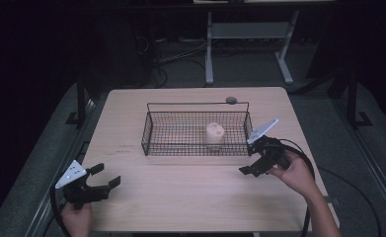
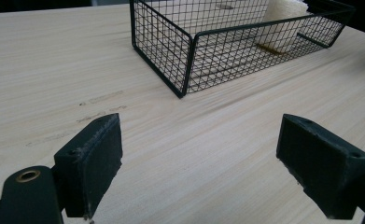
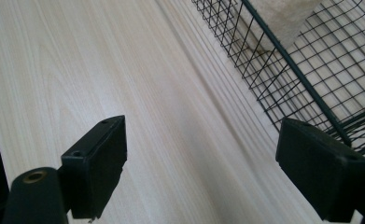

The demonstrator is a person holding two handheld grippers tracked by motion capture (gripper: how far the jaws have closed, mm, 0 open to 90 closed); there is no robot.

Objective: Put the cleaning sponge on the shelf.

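- While both grippers stand with their jaws spread wide and nothing between them, a black wire basket (image 1: 196, 129) sits on the middle of the light wooden table (image 1: 180, 197); every place below is given from that basket.
- Inside the basket, towards its right end and close to the near wall, stands a pale, cream-coloured loofah-like cylinder (image 1: 214, 133), upright, its porous top facing up.
- In the left gripper view the cylinder (image 2: 285, 21) shows through the mesh at the basket's (image 2: 185, 51) far end, resting on the mesh floor.
- In the right gripper view a part of the cylinder (image 3: 283, 16) shows behind the basket's (image 3: 306, 79) near wall.
- The right gripper (image 1: 254, 164) hovers just outside the basket's near right corner, close to the wire but apart from it, held by the person's right hand (image 1: 294, 170).
- The left gripper (image 1: 106, 177) is well apart from the basket, off its near left corner by the table's front left edge, held by the left hand (image 1: 77, 217).
- A small round grey disc (image 1: 231, 100) lies on the table just behind the basket's far right rim.
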